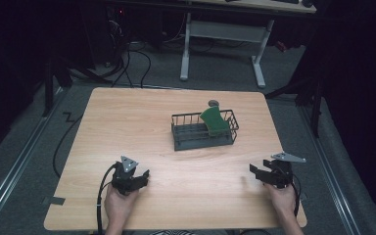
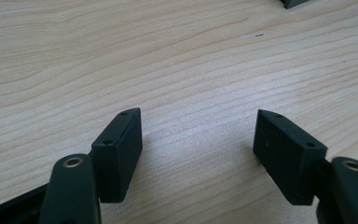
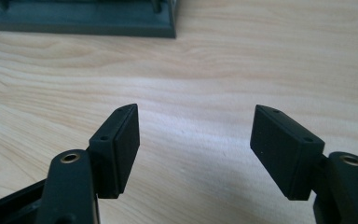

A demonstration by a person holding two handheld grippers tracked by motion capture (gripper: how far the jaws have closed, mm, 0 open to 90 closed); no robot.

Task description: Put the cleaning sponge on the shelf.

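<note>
A dark wire rack (image 1: 204, 129) stands a little right of the table's middle, and a green board (image 1: 215, 121) leans upright in its right half. My left gripper (image 1: 143, 176) rests low over the wood at the front left, held by a hand; its jaws are open with nothing between them (image 2: 198, 149). At the front right, my right gripper (image 1: 255, 173) sits just above the table, jaws open and empty (image 3: 195, 147). The rack's dark base (image 3: 86, 22) lies along the top of the right gripper view.
The wooden table (image 1: 127, 117) has bare surface to the left of the rack and between the two grippers. A small grey round thing (image 1: 213, 103) lies behind the rack. A white-legged desk (image 1: 223, 34) and cables stand on the floor beyond the far edge.
</note>
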